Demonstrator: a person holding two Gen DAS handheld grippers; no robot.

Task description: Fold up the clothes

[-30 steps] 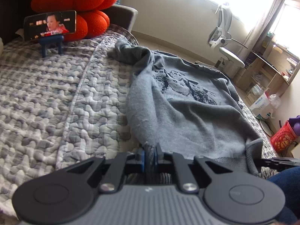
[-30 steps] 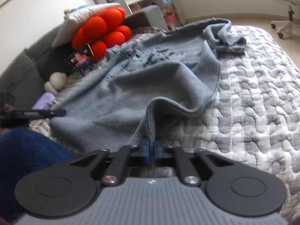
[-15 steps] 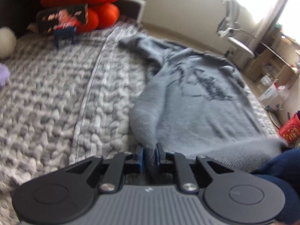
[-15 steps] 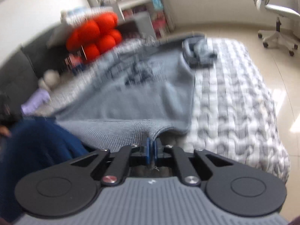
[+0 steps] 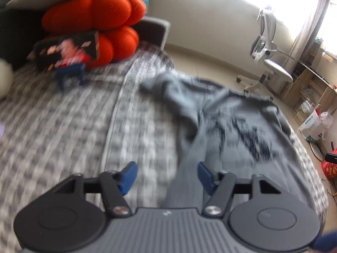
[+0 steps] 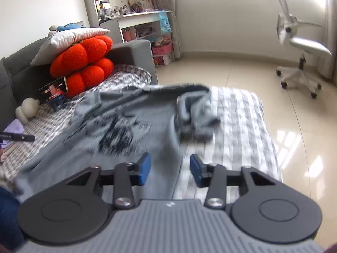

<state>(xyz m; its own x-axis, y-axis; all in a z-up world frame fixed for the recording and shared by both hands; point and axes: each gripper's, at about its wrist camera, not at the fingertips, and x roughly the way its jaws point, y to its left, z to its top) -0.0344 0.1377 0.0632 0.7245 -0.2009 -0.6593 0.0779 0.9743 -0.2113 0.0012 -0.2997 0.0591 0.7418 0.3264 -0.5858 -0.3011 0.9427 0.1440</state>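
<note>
Jaws of the left gripper (image 5: 167,176) are opening, clear of the grey sweater (image 5: 238,139), which stretches toward twelve o'clock on the bed (image 5: 63,130). Right gripper (image 6: 169,169) likewise spreads, unloaded; sweater's edge lies between, bare quilt at three o'clock.

Cushion: I see a big orange bumpy cushion (image 6: 81,63) at the back of the bed, with a white pillow (image 6: 69,40) on top.
Phone: I see a phone (image 5: 67,51) on a blue stand (image 5: 70,76), just in front of the cushion.
Blanket: I see a grey and white bumpy blanket (image 5: 63,122) over the bed.
Chair: I see a white chair (image 6: 301,59) with wheels, well apart from the bed.
Shelves: I see white shelves (image 6: 134,21) full of small things by the wall.
Toy: I see a round white toy (image 6: 27,108) near the phone.
</note>
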